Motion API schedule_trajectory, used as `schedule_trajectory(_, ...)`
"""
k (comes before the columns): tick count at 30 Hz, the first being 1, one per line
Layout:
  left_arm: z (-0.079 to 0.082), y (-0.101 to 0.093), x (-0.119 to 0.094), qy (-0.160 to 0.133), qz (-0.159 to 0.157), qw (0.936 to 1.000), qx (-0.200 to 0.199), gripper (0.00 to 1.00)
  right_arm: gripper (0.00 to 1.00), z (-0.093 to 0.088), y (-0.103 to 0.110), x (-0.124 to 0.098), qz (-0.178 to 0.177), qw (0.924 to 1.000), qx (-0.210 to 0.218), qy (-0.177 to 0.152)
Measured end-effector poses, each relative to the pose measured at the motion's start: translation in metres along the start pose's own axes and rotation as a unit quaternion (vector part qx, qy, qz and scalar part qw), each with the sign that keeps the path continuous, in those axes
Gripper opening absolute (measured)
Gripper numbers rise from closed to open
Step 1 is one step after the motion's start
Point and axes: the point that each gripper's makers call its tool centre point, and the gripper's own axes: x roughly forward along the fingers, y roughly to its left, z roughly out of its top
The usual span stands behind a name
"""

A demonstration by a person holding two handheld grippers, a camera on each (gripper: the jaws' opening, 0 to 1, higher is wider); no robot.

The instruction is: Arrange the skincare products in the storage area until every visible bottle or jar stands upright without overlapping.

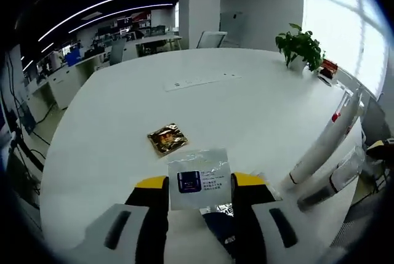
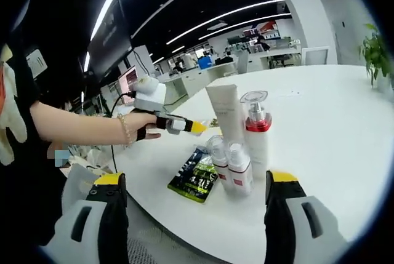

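Observation:
My left gripper (image 1: pixel 199 181) is shut on a white sample sachet (image 1: pixel 200 172) printed with a dark jar, held above the white table (image 1: pixel 246 110). A gold sachet (image 1: pixel 167 139) lies flat just beyond it. In the right gripper view, a tall white tube (image 2: pixel 224 113), a clear pump bottle with a red band (image 2: pixel 256 130) and two small capped bottles (image 2: pixel 217 156) (image 2: pixel 239 167) stand upright close together. A green-black sachet (image 2: pixel 195 176) lies flat beside them. My right gripper (image 2: pixel 197 181) is open wide in front of this group, holding nothing. The left gripper (image 2: pixel 184 126) shows there in a person's hand.
A potted plant (image 1: pixel 300 45) and a small red item (image 1: pixel 329 67) sit at the table's far right edge. A white power strip (image 1: pixel 200 81) lies mid-table. The near table edge (image 2: pixel 203 239) curves just beyond my right jaws. Desks and chairs fill the room behind.

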Motion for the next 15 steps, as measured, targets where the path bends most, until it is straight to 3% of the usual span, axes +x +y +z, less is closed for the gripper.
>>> schedule_trajectory(8,0.001,-0.011,-0.040,-0.026,-0.019,0.9990,0.031,0.34,0.76,0.010,0.009,0.000,0.007,0.9998,-0.010,-0.018)
schedule_trajectory(15,0.005,-0.021,-0.072,-0.055,-0.030,0.9976,0.031,0.34,0.68,0.024,0.022,0.009,0.027,0.9991,-0.001,-0.033)
